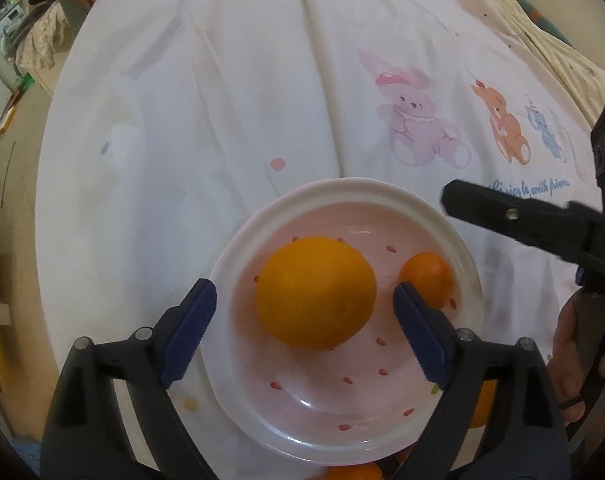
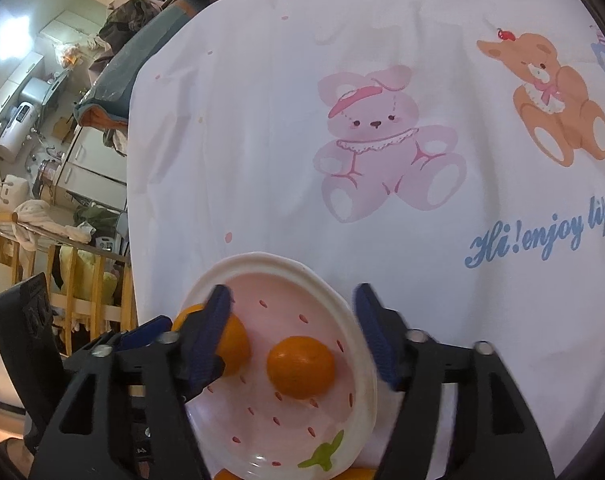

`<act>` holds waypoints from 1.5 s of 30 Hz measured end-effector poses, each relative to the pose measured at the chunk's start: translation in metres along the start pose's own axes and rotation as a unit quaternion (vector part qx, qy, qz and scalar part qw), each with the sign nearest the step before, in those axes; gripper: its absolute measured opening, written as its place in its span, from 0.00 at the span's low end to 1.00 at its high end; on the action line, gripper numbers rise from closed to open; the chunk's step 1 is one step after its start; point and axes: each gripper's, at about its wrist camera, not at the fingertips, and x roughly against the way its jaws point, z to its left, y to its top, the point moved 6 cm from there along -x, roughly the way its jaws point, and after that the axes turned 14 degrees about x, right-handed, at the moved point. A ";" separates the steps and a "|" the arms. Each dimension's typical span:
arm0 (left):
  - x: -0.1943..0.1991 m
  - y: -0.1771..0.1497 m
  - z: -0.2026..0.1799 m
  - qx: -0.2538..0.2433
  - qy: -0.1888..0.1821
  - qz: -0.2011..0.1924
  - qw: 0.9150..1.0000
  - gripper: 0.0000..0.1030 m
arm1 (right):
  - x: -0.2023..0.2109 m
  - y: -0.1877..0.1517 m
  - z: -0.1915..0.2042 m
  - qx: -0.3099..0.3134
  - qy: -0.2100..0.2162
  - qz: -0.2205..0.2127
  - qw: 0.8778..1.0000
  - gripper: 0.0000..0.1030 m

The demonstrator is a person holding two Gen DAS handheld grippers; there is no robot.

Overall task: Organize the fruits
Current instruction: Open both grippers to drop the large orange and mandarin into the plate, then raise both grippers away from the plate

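A white plate with a pink strawberry-pattern centre lies on the white bedsheet. A large orange and a small orange rest in it. My left gripper is open, its blue pads on either side of the large orange without touching it. In the right wrist view the same plate holds the small orange and the large orange, partly hidden by a finger. My right gripper is open and empty above the plate; it also shows in the left wrist view.
More oranges lie by the plate's near edge, partly hidden. The sheet has printed bears and blue lettering. The bed's left edge drops to a cluttered room with a wooden rail.
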 end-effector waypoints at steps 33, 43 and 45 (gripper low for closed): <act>0.141 -0.045 0.027 0.019 -0.025 -0.163 0.986 0.92 | 0.132 -0.067 0.053 0.068 -0.085 -0.098 0.989 0.90; 0.133 -0.098 0.028 0.014 -0.025 -0.128 0.991 0.98 | 0.152 -0.114 0.062 0.052 -0.074 -0.107 0.990 1.00; 0.135 -0.104 0.027 0.014 -0.032 -0.135 0.990 0.98 | 0.154 -0.125 0.064 0.053 -0.085 -0.106 0.989 1.00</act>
